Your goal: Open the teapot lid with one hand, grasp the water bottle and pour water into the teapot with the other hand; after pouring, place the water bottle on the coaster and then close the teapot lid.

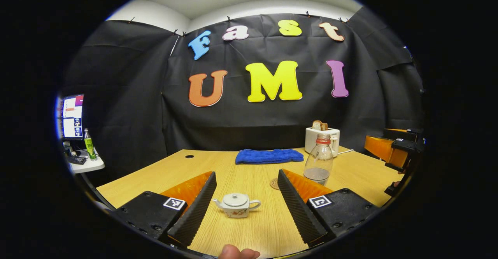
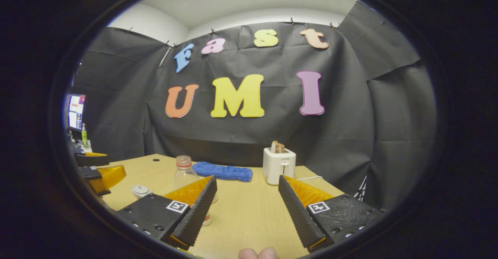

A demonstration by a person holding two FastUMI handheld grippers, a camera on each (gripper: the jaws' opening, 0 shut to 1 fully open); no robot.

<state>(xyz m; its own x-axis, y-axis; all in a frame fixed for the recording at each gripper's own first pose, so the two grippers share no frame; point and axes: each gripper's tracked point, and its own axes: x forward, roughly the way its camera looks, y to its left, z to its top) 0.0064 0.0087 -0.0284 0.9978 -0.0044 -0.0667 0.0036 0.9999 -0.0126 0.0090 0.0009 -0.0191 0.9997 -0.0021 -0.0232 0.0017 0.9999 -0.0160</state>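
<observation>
Two grippers spread, both empty. My left gripper (image 1: 247,200) lined up on white teapot (image 1: 236,205), dead ahead between fingers, lid on. Water bottle (image 2: 184,173) upright ahead-left of my right gripper (image 2: 247,206), beside coaster (image 1: 275,183) on desk (image 1: 362,173).

On the counter (image 1: 362,173), in the left gripper view, the teapot (image 1: 236,205) stands nearest, the water bottle (image 1: 318,160) behind and right of it, the coaster (image 1: 275,183) seemingly just left of the bottle's base. The cloth (image 1: 269,156) and toaster (image 1: 322,139) lie farther back.
</observation>
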